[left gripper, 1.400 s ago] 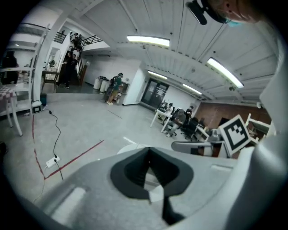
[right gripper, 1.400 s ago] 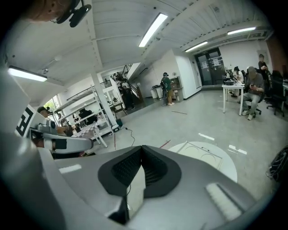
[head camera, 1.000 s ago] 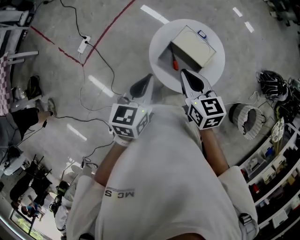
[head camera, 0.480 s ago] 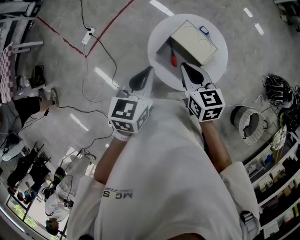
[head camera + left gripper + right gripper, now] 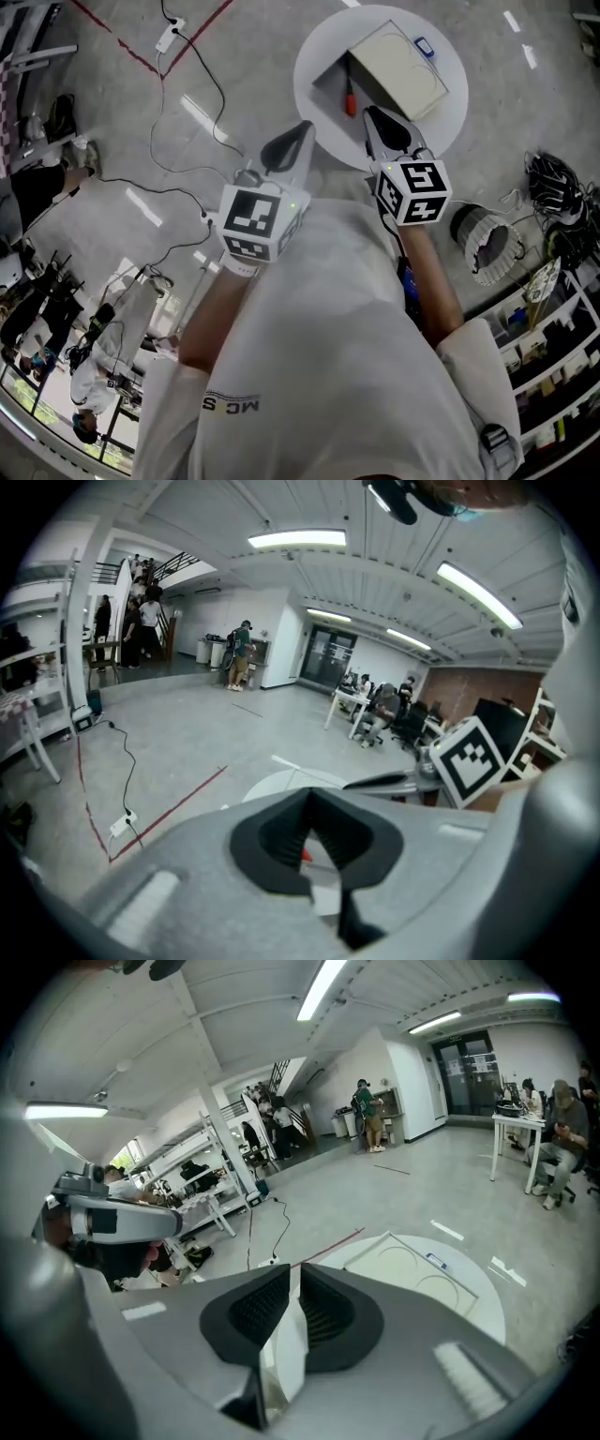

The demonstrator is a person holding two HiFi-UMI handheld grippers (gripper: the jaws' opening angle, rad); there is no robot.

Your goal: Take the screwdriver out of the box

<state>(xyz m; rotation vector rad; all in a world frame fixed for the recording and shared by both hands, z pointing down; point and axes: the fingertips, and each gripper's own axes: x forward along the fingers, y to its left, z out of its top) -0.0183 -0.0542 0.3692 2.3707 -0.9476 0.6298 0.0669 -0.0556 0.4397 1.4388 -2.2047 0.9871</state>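
On a round white table (image 5: 431,122) lies a beige box (image 5: 398,66). A red-handled screwdriver (image 5: 350,97) rests in the grey opening along its left side. My right gripper (image 5: 375,120) hangs over the table's near edge, just right of the screwdriver. Its jaws are opening to a narrow gap (image 5: 294,1271) with nothing between them. My left gripper (image 5: 302,131) is off the table's left edge, tips (image 5: 309,793) together and empty; the red handle (image 5: 306,855) shows through the gap behind them.
A small blue object (image 5: 424,45) sits on the box. On the floor are a power strip with cables (image 5: 169,37), a red line, a white basket (image 5: 487,246) and a black cable bundle (image 5: 553,187). Shelves stand at lower right. People stand far off.
Both grippers have dropped and come closer to the table; the right one now reaches over its near edge by the box. The right jaws have parted slightly.
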